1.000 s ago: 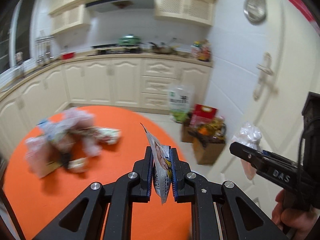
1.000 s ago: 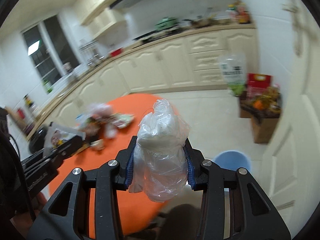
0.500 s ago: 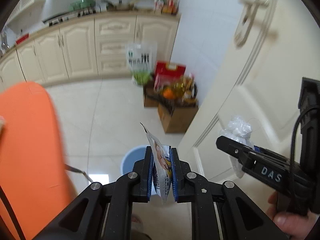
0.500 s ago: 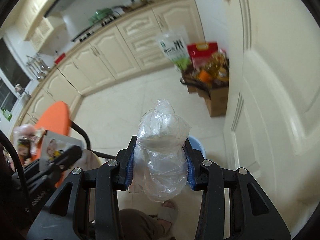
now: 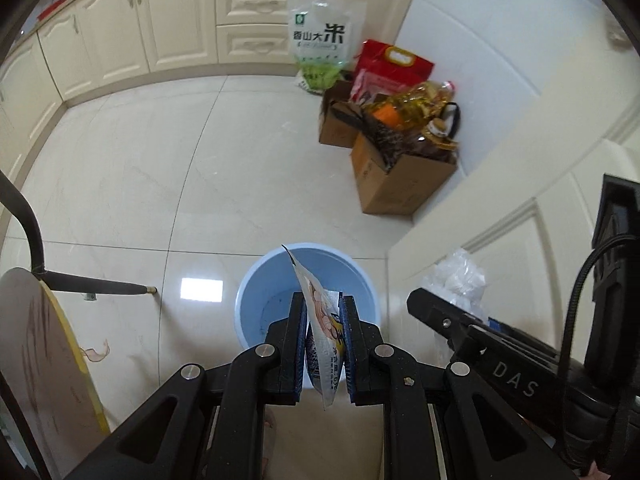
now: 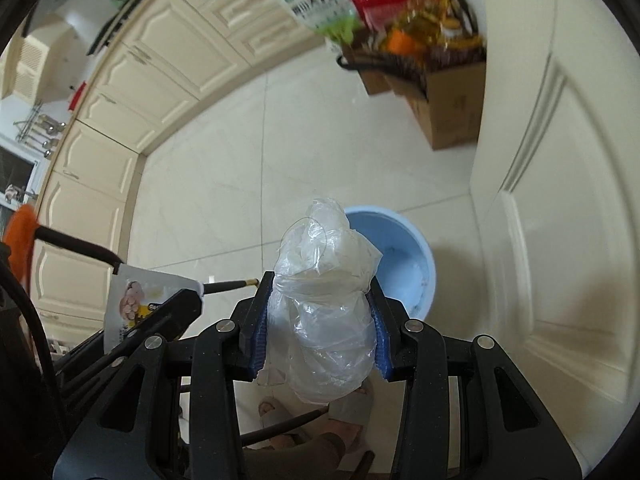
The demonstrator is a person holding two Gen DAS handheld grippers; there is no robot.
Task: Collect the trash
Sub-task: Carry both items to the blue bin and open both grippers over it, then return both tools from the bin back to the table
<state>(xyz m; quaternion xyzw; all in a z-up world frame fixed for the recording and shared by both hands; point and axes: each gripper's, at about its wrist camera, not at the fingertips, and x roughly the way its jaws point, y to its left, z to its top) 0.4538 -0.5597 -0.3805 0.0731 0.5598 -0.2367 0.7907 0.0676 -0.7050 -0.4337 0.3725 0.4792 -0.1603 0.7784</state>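
Observation:
A light blue bin (image 5: 272, 280) stands on the tiled floor next to a cream door. My left gripper (image 5: 324, 344) points down over the bin's near rim, shut on a flat printed snack wrapper (image 5: 322, 332) that stands on edge between the blue pads. In the right wrist view my right gripper (image 6: 320, 320) is shut on a crumpled clear plastic bag (image 6: 324, 304), held above and just left of the bin (image 6: 404, 264). The right gripper with its bag (image 5: 456, 280) also shows at the right of the left wrist view; the wrapper (image 6: 132, 300) shows at the left of the right wrist view.
Open cardboard boxes (image 5: 396, 180) with oil bottles, a red bag and a rice bag (image 5: 324, 40) sit in the corner by the cabinets. A chair leg (image 5: 92, 288) and a round board (image 5: 44, 360) are at the left. The cream door (image 6: 560, 200) stands right of the bin. A person's slippered foot (image 6: 280, 412) is below.
Both grippers have swung away from the orange table and tipped downward toward the floor. The blue bin has come into view right under them. Both still hold their trash.

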